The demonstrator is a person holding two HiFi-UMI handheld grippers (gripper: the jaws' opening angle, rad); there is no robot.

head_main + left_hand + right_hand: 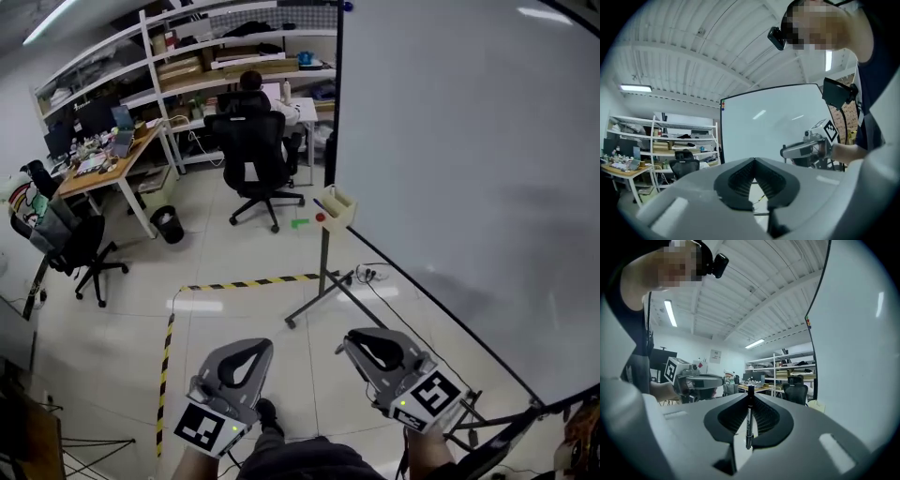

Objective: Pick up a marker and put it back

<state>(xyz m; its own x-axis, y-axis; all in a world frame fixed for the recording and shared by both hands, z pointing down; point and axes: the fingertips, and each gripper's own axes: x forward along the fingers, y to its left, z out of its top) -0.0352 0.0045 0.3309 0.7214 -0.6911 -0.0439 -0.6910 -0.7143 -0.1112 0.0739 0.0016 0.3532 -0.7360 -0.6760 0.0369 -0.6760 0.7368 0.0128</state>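
In the head view the marker [749, 418] is hidden.

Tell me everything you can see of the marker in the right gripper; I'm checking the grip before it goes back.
The marker is slim and dark, glossy like plastic, with a slightly thicker black end on top. It stands upright, clamped between the ribbed jaws of the right gripper, both ends sticking out past them. Nothing else touches it.

We stand with whiteboard [469, 141] at our right | holder box [338, 208] on a stand [323, 272] ahead, beside its edge | office chair [255, 155] behind that, shelves [197, 66] behind chair | bench [105, 167] far left, bin [168, 224] beside it | marker [749, 420] between jaws of right gripper [750, 397]
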